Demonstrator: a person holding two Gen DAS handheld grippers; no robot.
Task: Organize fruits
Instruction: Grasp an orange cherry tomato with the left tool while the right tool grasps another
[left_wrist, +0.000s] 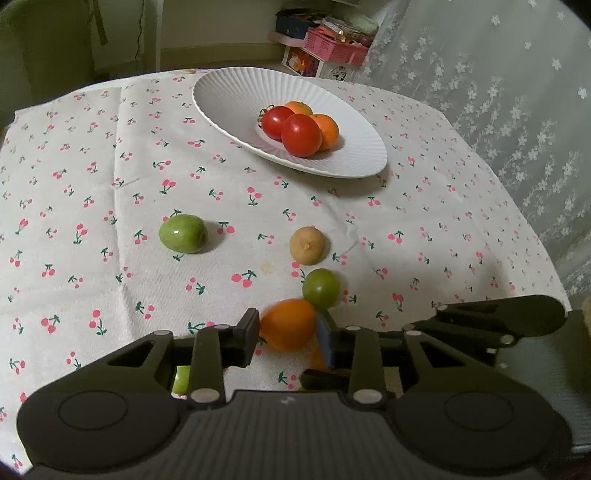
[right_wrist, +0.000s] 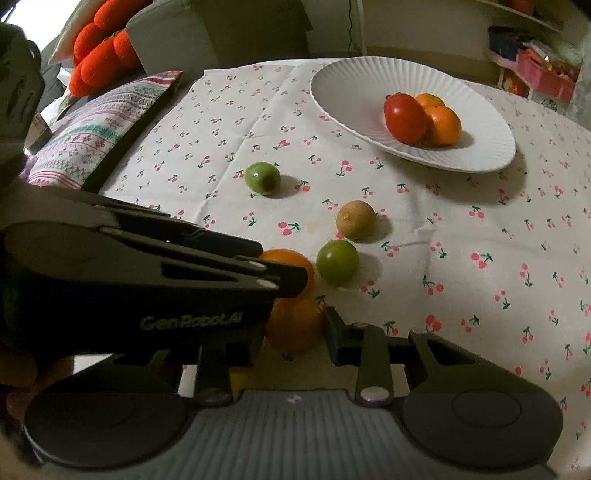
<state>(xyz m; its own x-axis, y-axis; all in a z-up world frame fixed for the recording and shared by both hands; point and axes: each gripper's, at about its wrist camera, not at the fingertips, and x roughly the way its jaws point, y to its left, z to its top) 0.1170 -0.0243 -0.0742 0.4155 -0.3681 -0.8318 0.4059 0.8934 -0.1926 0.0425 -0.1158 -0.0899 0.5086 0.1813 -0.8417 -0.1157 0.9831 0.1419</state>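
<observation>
Only one readable text: "GenRoboLAI" or similar, pale raised lettering on black body of left gripper (right_wrist: 288, 280), seen in right wrist view; last letters unclear. Boxes on shelf (left_wrist: 317, 62) in bkgd carry printed graphics, too small & blurred to read. No numbers or signs elsewhere.

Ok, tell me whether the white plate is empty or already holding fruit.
Holding fruit: the white plate carries two red tomatoes and two oranges, piled touching.

Glossy tomatoes (left_wrist: 301, 134) (matt cloth (left_wrist: 110, 166))
</observation>
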